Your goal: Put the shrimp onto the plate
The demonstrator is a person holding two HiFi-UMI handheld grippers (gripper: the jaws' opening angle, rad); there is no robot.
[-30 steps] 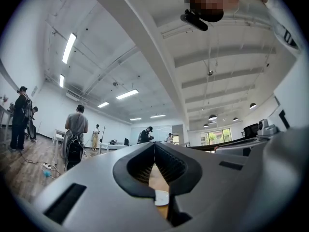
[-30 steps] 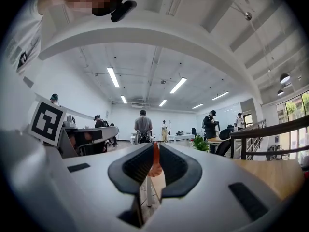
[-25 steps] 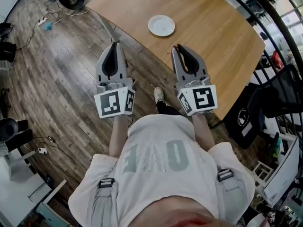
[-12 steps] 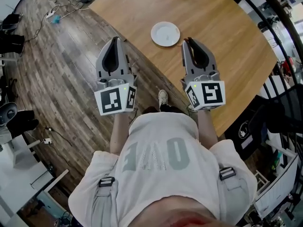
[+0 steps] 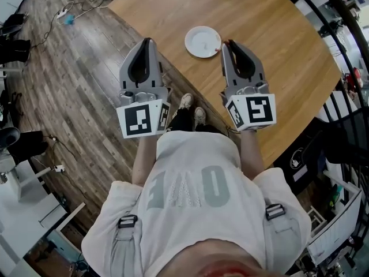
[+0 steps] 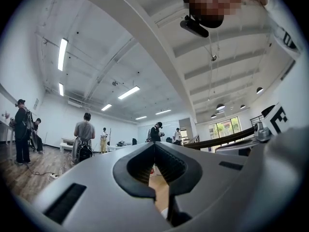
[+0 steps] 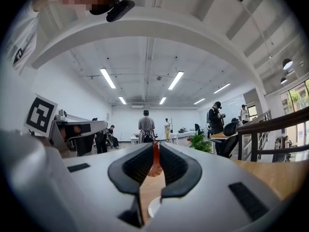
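A white plate (image 5: pixel 202 41) lies on the round wooden table (image 5: pixel 277 33) near its front edge. My right gripper (image 5: pixel 225 44) is held above the table edge, its tips just right of the plate. It is shut on an orange-red shrimp (image 7: pixel 155 163), which hangs pinched between the jaw pads in the right gripper view (image 7: pixel 155 146). The plate (image 7: pixel 153 207) shows as a white patch low in the gap between those jaws. My left gripper (image 5: pixel 148 41) is level with the right one, over the floor left of the table. It is shut with nothing in it (image 6: pixel 154 145).
A black railing (image 5: pixel 340 45) curves round the table's right side. Cables and dark gear (image 5: pixel 11 45) lie on the wood floor at the left. Several people (image 6: pixel 85 137) and desks stand far off in the room. The person's shoes (image 5: pixel 192 109) are at the table edge.
Both grippers have moved forward toward the table. The right gripper's tips have come up beside the plate's right rim. Both stay shut.
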